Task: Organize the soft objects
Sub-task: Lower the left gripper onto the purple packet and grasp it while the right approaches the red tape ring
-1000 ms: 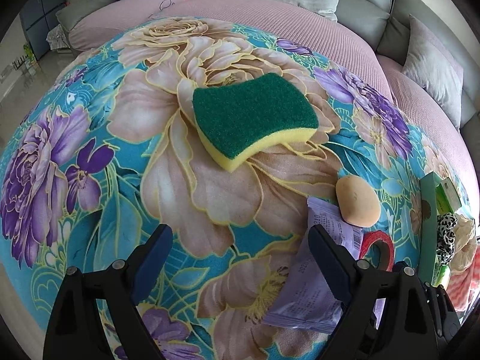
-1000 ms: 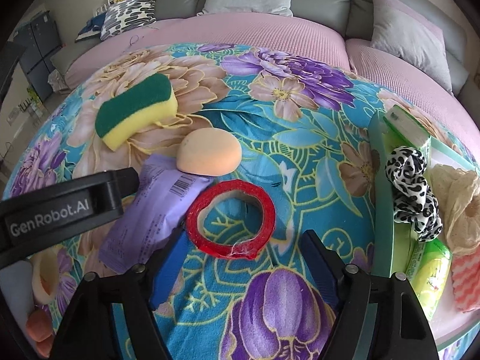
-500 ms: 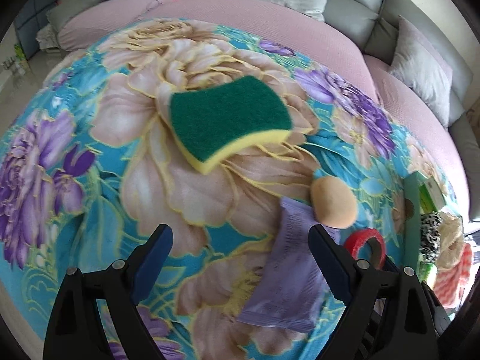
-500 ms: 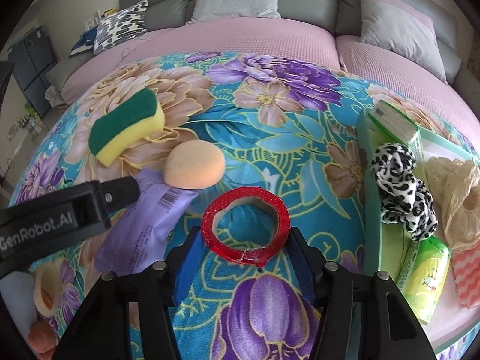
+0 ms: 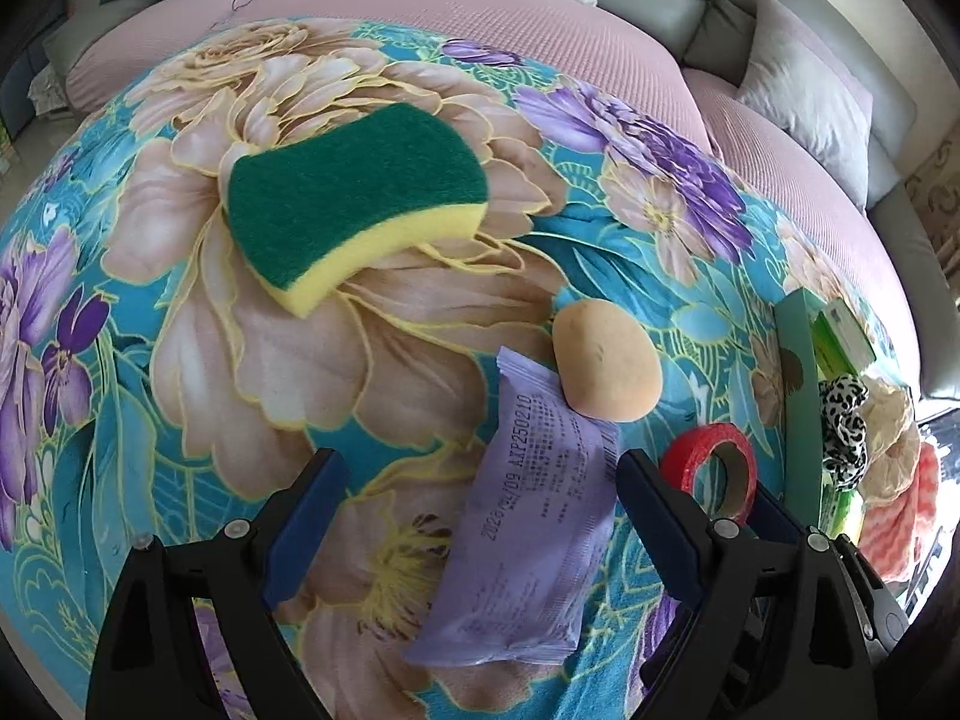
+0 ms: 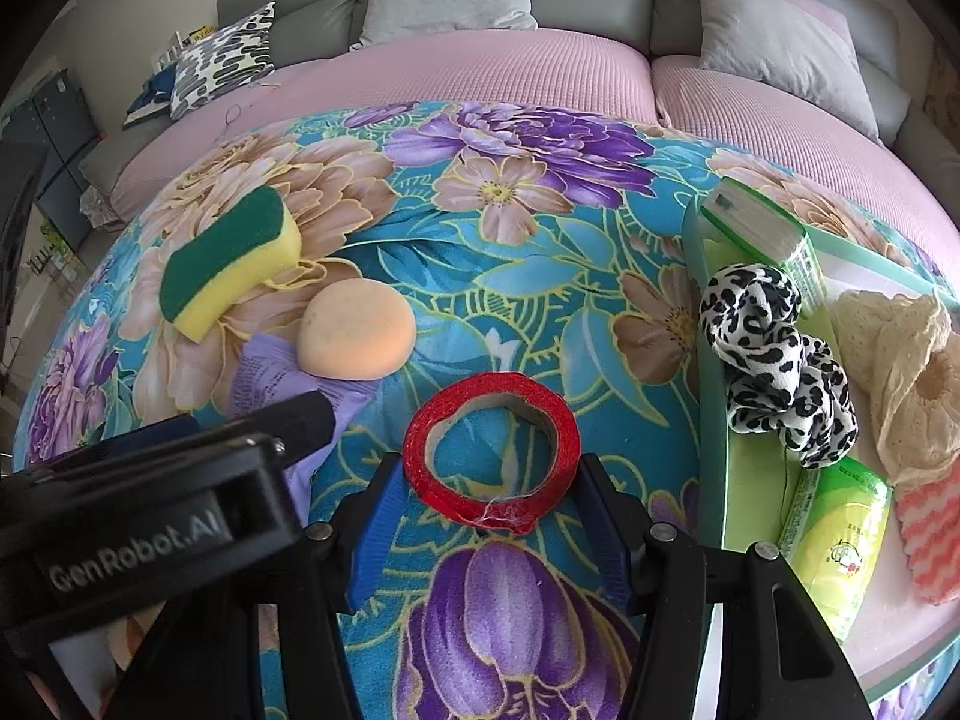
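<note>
My right gripper [image 6: 489,510] is shut on the red tape roll [image 6: 491,450], its blue pads pressing both sides; the roll also shows in the left wrist view [image 5: 714,471]. My left gripper [image 5: 480,534] is open, low over the purple packet [image 5: 534,534], which lies between its fingers. A green-and-yellow sponge [image 5: 354,204] and an orange puff [image 5: 606,369] lie on the floral cloth ahead of it; they also show in the right wrist view, the sponge [image 6: 228,261] and the puff [image 6: 357,327].
A green tray [image 6: 711,420] at the right holds a leopard scrunchie [image 6: 774,354], a cream lace piece [image 6: 906,360], a green wipes pack [image 6: 840,540], a coral cloth [image 6: 930,531] and a green box [image 6: 762,234]. A pink sofa [image 6: 480,72] with cushions lies behind.
My right gripper has closed its jaws onto the red tape roll. My left gripper has shifted so the purple packet now lies between its open fingers.
</note>
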`<state>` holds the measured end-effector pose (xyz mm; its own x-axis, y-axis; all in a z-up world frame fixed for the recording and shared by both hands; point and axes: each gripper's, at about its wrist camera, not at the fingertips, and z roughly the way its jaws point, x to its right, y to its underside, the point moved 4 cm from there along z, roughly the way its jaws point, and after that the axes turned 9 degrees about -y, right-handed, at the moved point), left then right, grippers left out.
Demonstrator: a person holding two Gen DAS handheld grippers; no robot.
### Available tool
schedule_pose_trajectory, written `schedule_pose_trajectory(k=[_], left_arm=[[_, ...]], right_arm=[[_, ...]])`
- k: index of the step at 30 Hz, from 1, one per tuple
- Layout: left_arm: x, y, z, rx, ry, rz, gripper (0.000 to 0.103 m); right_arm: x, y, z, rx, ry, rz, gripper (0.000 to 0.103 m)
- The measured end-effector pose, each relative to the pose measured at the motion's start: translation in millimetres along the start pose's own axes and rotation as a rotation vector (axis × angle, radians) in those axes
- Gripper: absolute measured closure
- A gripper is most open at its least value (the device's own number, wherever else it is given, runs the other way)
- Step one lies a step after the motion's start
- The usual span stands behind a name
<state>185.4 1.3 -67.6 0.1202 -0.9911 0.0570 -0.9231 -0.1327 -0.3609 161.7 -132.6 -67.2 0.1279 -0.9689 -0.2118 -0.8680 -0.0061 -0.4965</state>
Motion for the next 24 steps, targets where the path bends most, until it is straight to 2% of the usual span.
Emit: schedule_pose_trajectory(k=[5,11,15,24], left_arm=[[5.8,-0.7,1.0,0.001,-0.006,0.03,0.011],[6.9,-1.1,0.1,0.01,-0.006,0.035,0.022],[6.0,-1.1,-2.9,0.025,-0.008,0.035,0.049],[5.0,-0.5,-5.2,0.036,-0.005,0.035,0.05]], right_arm=[[0.0,0.0,0.0,-0.002,-0.002,0.003,0.043],[0.2,0.0,0.2,-0.003,-0.003,0.004,0.043],[0.3,-0.1,0.3,-0.003,-0.003,0.003,0.043],[0.3,-0.1,0.3,-0.003,-0.004,0.004,0.043]])
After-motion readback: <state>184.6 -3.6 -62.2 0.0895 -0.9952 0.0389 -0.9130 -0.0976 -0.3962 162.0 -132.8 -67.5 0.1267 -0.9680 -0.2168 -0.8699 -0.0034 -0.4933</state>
